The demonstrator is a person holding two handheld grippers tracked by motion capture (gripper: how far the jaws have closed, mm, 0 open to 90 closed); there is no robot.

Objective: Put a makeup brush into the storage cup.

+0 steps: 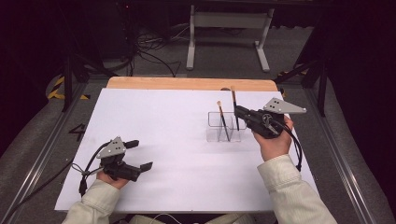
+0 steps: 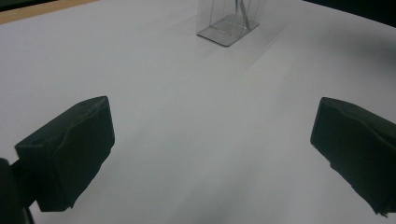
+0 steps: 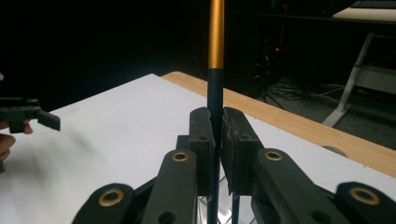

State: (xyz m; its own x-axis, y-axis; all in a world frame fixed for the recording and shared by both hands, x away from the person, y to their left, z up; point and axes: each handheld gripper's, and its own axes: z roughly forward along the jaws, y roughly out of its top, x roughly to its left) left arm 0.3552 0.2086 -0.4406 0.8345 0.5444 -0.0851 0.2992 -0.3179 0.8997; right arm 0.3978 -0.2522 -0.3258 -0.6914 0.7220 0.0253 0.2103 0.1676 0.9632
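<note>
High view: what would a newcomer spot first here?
The right gripper, at the table's right, is shut on a black brush with a gold ferrule, held upright over a clear holder. A second brush already leans inside the holder. The left gripper rests open at the near left on the white table.

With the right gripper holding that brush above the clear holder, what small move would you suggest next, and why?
Probably lower it straight down: the right gripper is shut on the brush, held upright over the clear holder, where another brush already stands.
</note>
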